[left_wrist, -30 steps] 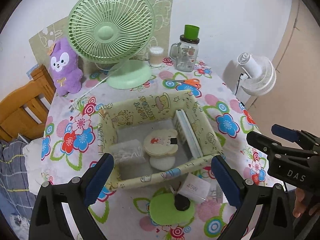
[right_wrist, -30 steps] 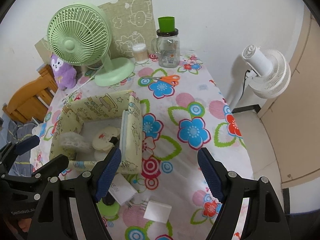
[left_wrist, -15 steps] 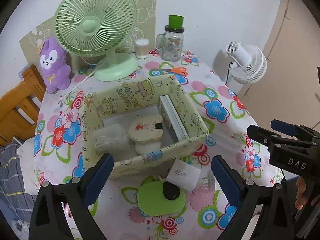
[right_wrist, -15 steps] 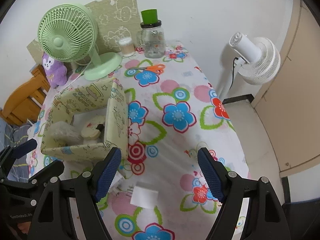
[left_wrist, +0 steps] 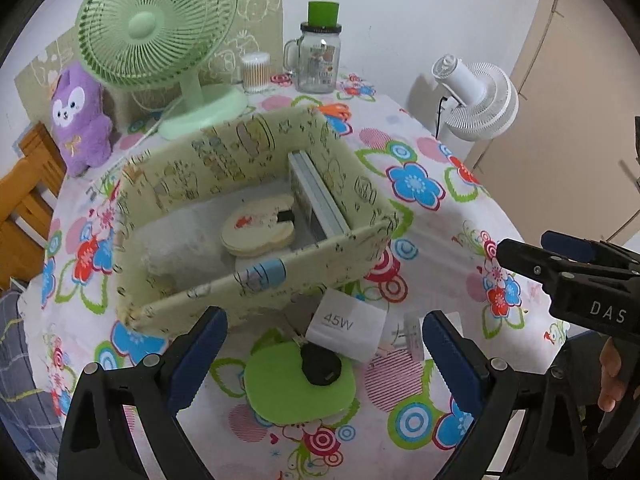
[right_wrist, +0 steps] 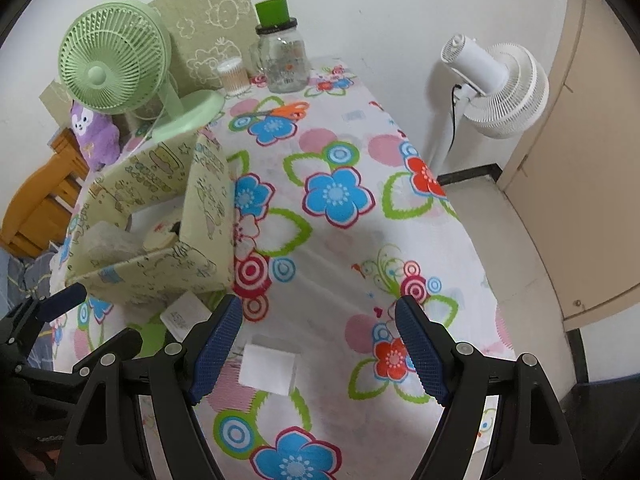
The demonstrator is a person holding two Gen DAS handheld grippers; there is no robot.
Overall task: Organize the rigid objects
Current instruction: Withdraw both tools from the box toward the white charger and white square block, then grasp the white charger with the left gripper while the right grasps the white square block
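A yellow patterned fabric box point(left_wrist: 280, 276) stands on the flowered tablecloth. Inside it lie a cream bear-shaped flat piece point(left_wrist: 256, 230), a slim white case point(left_wrist: 320, 204) on edge along the right wall, and a pale bag. In front of the box lie a white "45W" charger point(left_wrist: 346, 326), a green flat pad with a black knob point(left_wrist: 298, 386) and a small white adapter point(left_wrist: 412, 336). My left gripper point(left_wrist: 322, 344) hangs open above the charger and pad, touching neither. My right gripper point(right_wrist: 318, 328) is open over a white square block point(right_wrist: 270, 368), with the charger point(right_wrist: 184, 316) to its left.
A green desk fan point(left_wrist: 160, 28), a purple plush point(left_wrist: 80, 116), a swab jar point(left_wrist: 256, 72), a glass mug-jar with a green lid point(left_wrist: 320, 60) and orange scissors point(right_wrist: 288, 111) fill the back. Off the table's right edge stands a white floor fan point(right_wrist: 496, 88). A wooden chair point(right_wrist: 36, 208) stands at the left.
Both grippers have come down and drawn back toward the table's near edge. The box has slid up in both views, and the charger, green pad and white block show more fully. Both stay open.
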